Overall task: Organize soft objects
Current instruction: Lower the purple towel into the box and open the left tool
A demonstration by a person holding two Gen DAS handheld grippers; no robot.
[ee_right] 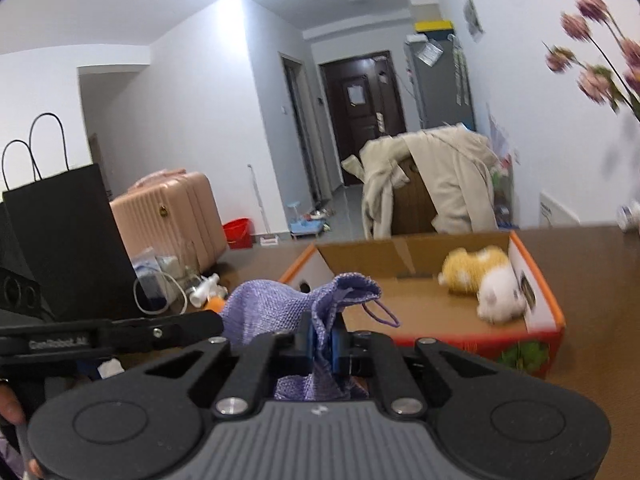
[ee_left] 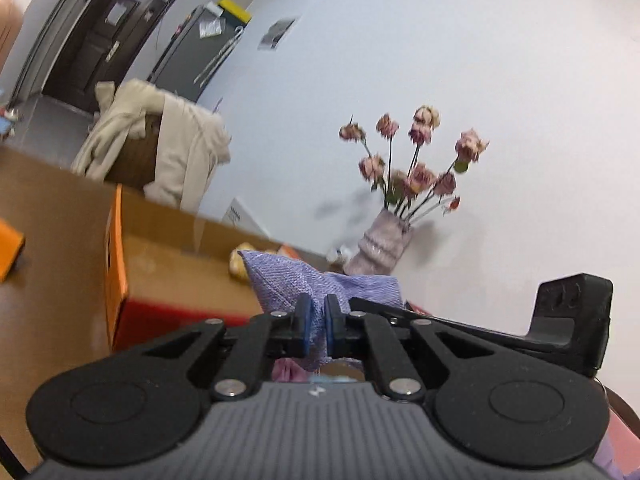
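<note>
Holding purple cloth (ee_right: 276,308) up between us: left gripper (ee_left: 316,320) and right gripper (ee_right: 322,336) both clamped on fabric, above table's near edge, short of box (ee_right: 536,320). Risks we see: thin pinch slips; loop snags box rim.

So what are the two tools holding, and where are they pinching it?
Both hold the purple knitted cloth. The left tool pinches a bunched fold of it; the right tool pinches another fold, near its loop.
</note>
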